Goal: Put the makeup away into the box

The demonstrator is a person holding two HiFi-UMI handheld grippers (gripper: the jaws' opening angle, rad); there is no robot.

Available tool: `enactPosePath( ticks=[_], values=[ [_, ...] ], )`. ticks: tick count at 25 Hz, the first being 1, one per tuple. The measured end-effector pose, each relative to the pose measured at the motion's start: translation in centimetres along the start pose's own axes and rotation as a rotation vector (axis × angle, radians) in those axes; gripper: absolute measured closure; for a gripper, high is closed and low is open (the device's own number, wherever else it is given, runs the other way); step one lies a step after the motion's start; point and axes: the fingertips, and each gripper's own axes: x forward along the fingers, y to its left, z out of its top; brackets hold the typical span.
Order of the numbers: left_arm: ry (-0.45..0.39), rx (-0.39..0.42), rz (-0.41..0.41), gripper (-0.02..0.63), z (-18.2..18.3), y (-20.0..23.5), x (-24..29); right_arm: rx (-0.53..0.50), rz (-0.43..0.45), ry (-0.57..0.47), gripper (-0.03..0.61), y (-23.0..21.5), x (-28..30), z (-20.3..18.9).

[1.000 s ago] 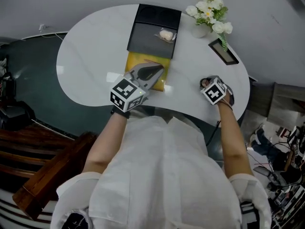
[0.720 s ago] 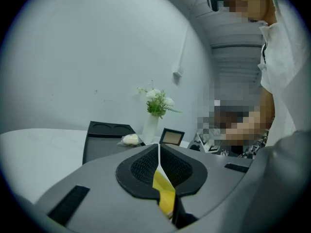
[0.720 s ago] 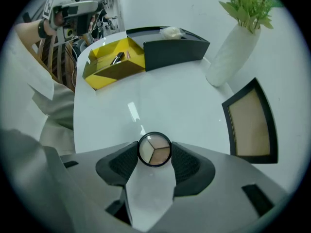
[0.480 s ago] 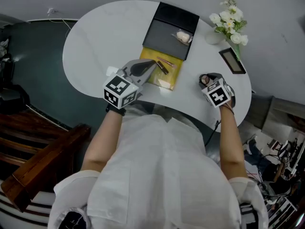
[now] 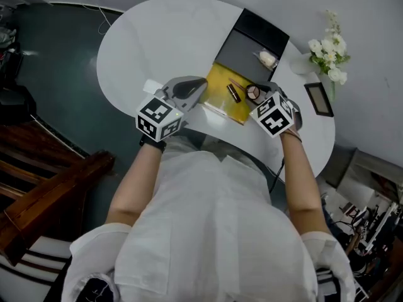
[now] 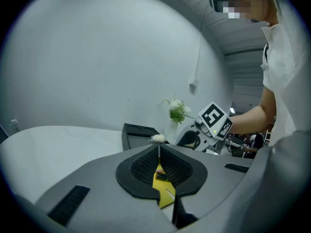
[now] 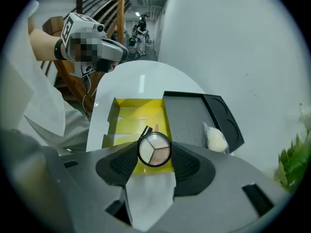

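Right claw (image 7: 154,152) gripped a round compact (image 7: 154,148) at the yellow box's (image 7: 130,115) edge — left claw (image 6: 159,165), closed and empty, hovered over the desk's (image 5: 157,36) near side.

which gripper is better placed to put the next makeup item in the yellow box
Right: the right gripper is shut on the round compact at the yellow box's edge; the left gripper holds nothing.
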Motion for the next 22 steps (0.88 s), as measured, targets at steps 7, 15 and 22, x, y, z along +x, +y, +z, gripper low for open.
enactPosePath(
  ticks=[7,15,22],
  values=[
    [-0.008,-0.032,0.067,0.588,-0.6,3.1,-3.7,-0.121,0.091,0.012,0.365,3.0,4.8,5.5],
    [-0.002,-0.059,0.106,0.588,-1.0,6.6,-7.4,-0.170,0.137,0.090,0.365,5.4,9.1,7.1],
    [0.011,-0.057,0.094,0.588,-0.7,8.7,-8.6,-0.196,0.155,0.148,0.365,6.2,11.2,7.2]
  ],
)
